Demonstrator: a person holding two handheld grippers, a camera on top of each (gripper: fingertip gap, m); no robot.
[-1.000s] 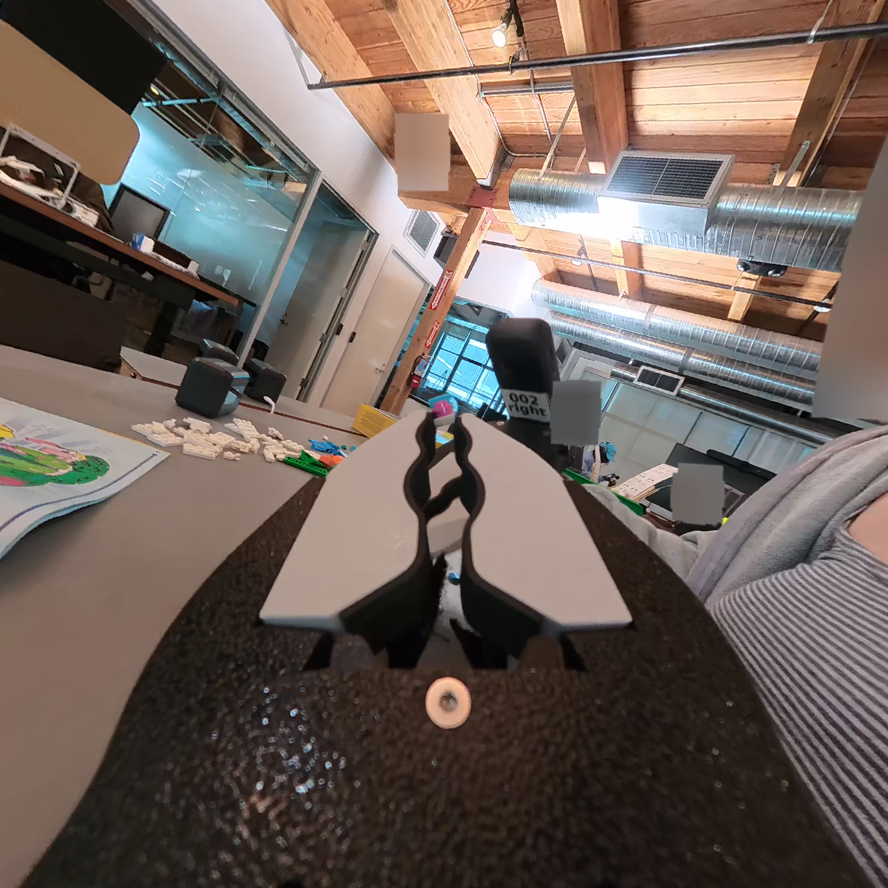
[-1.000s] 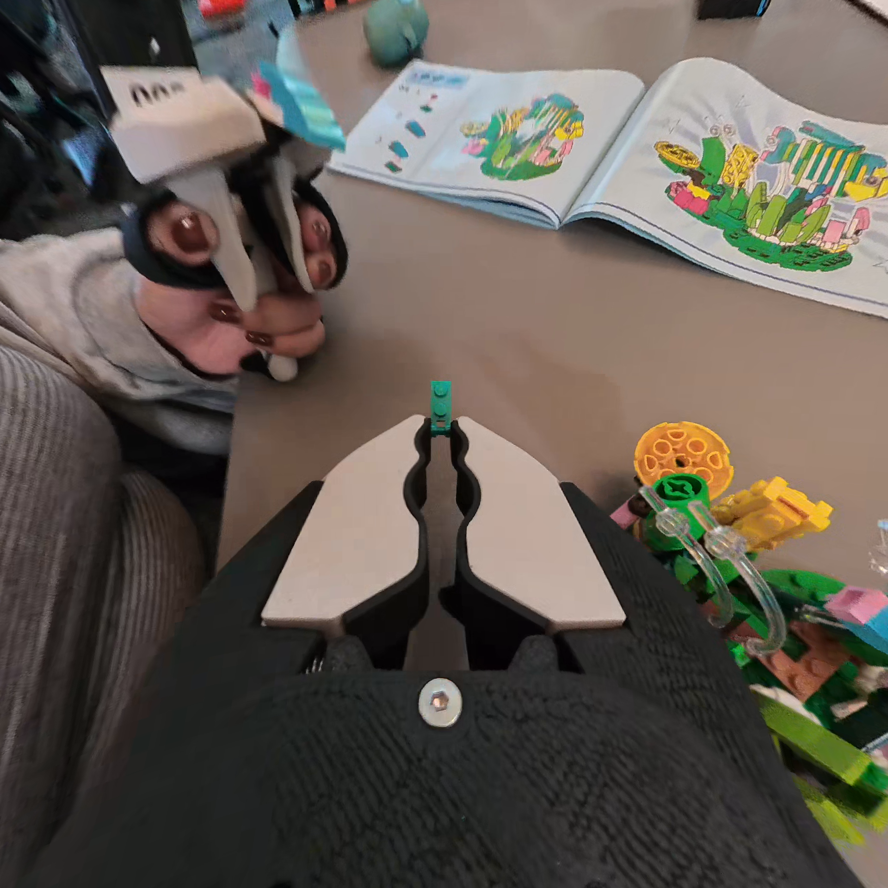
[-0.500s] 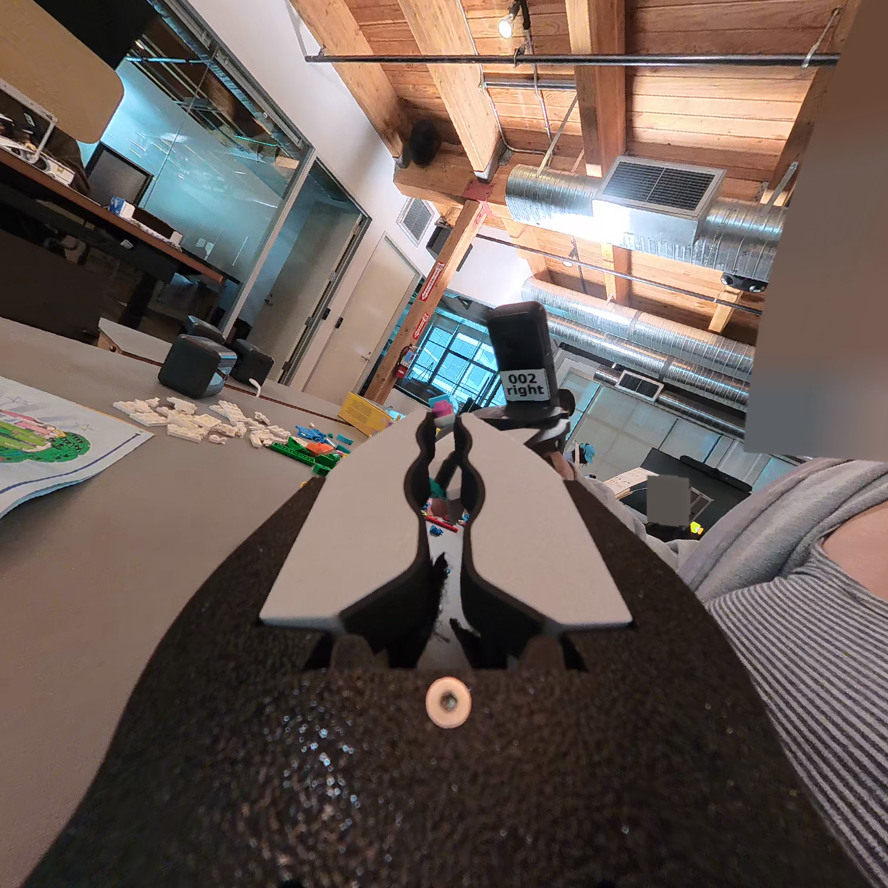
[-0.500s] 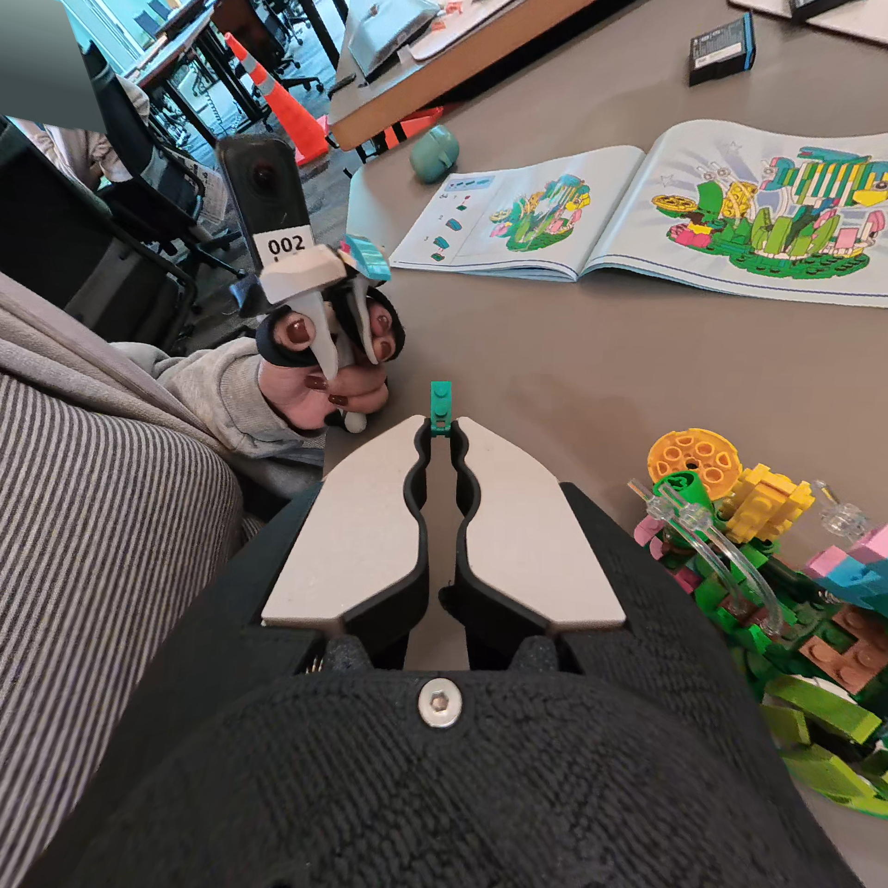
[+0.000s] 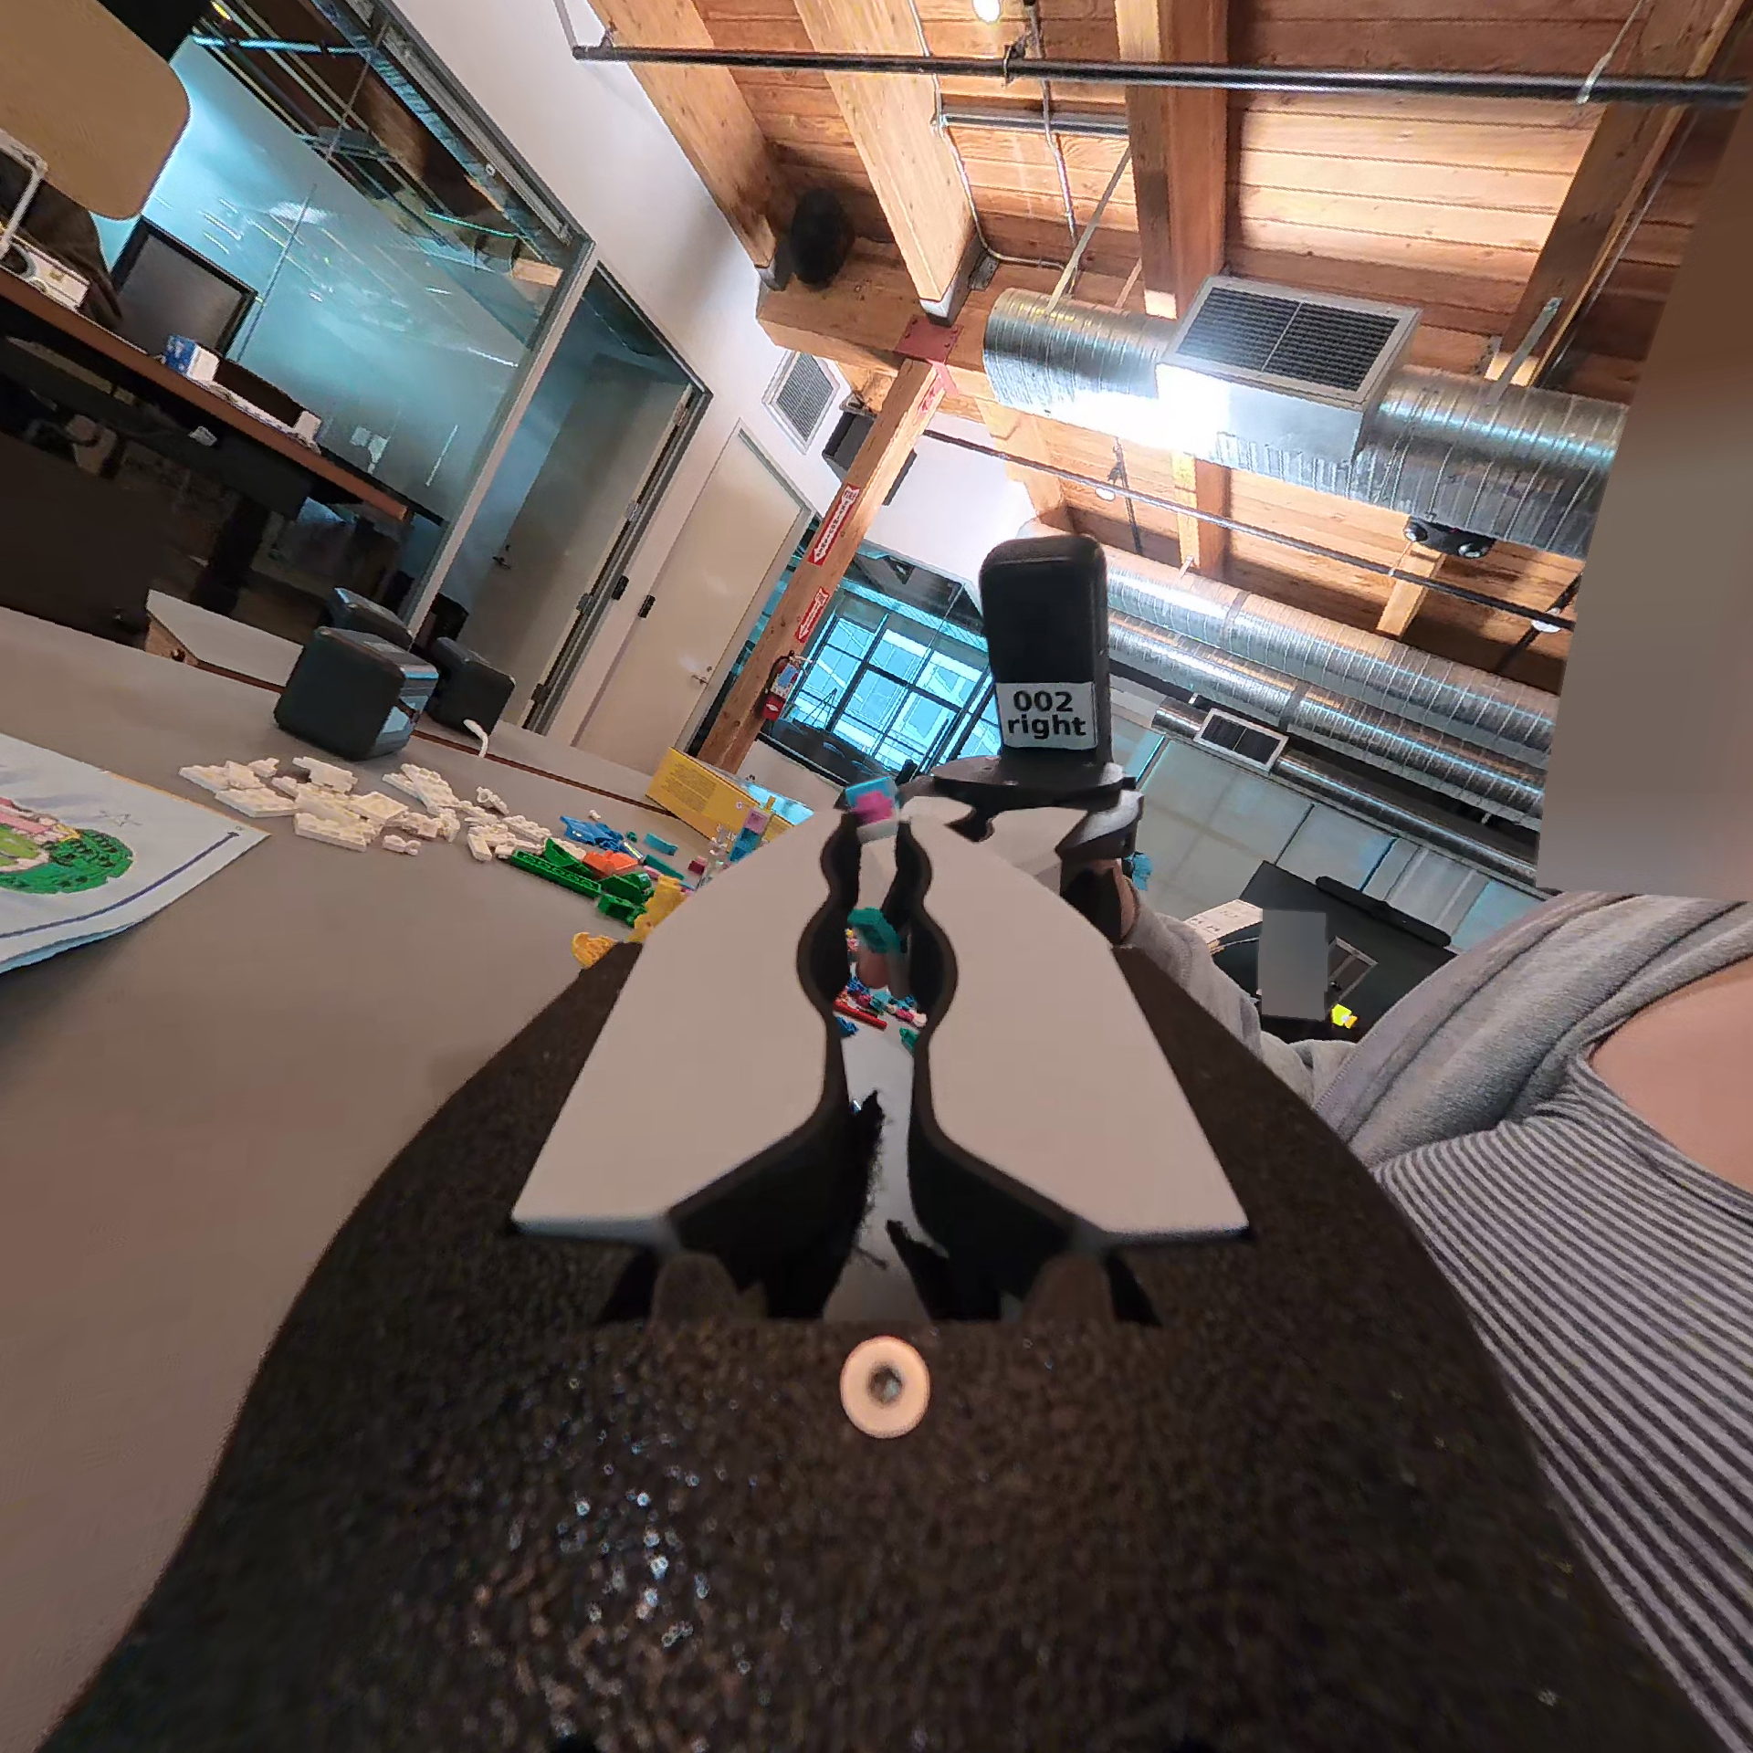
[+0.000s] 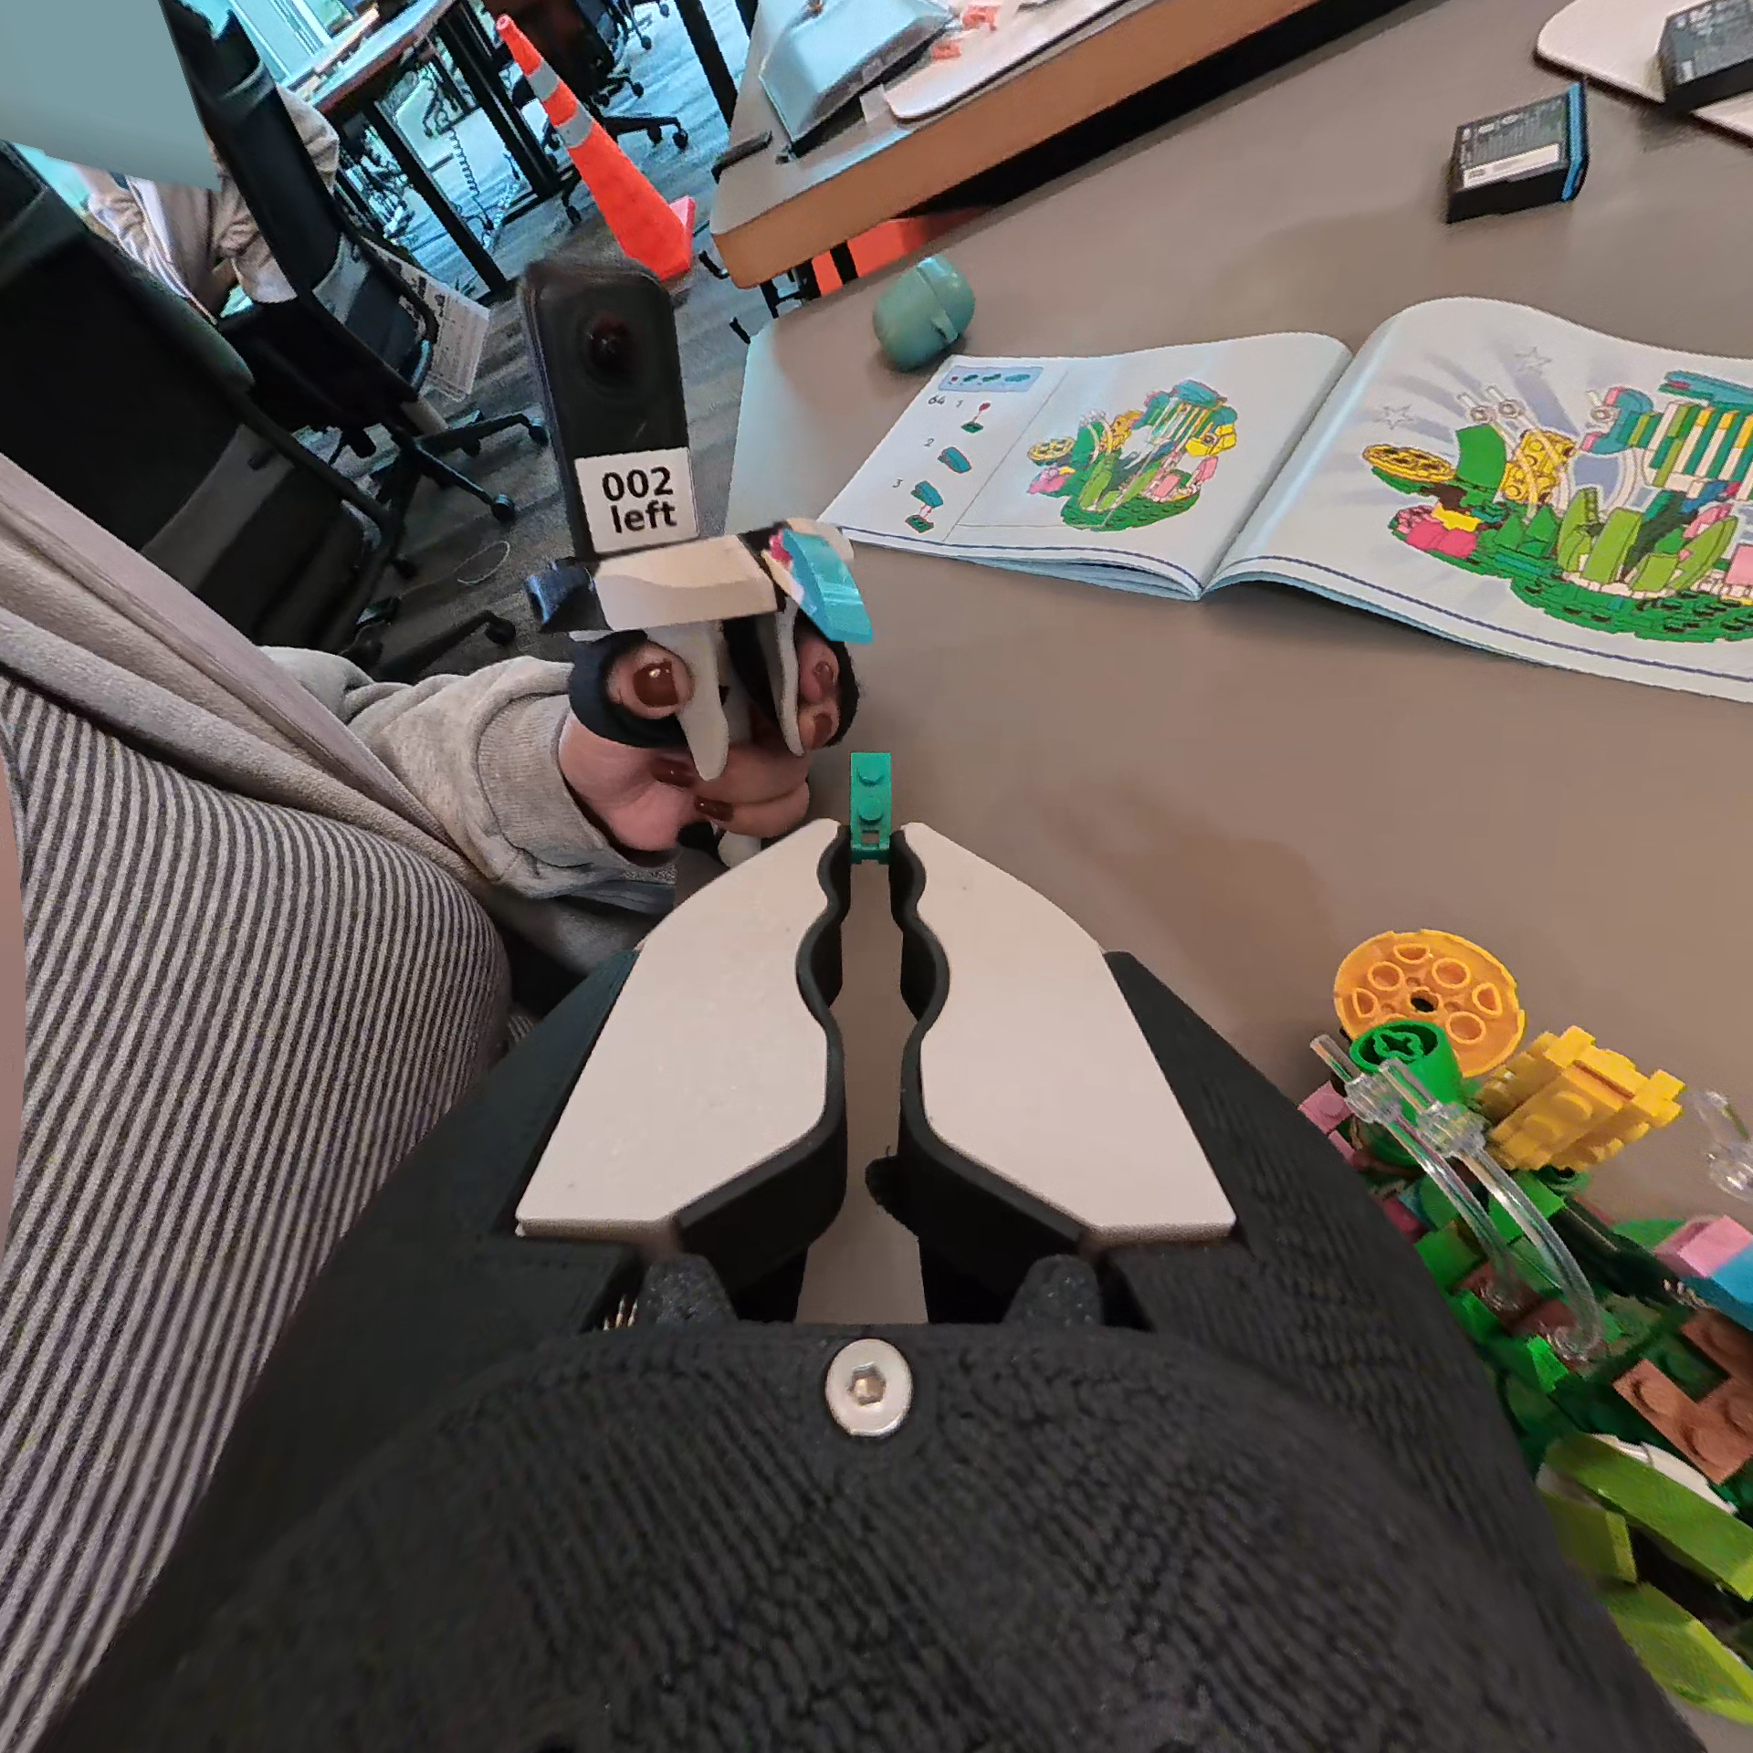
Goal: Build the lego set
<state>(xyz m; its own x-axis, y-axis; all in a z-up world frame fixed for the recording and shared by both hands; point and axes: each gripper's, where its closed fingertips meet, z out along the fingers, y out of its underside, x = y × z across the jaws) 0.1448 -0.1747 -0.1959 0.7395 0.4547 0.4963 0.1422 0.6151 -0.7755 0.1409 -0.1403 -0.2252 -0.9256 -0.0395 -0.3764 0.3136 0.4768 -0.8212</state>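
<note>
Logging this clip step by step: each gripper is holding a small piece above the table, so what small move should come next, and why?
Probably bring the two pieces together. The right gripper pinches a small green plate at its tips, studs showing. The left gripper is shut on a teal-and-pink piece, with a gap between them. The open instruction booklet shows small parts being stacked, so closing that gap and aligning them seems likeliest.
</note>
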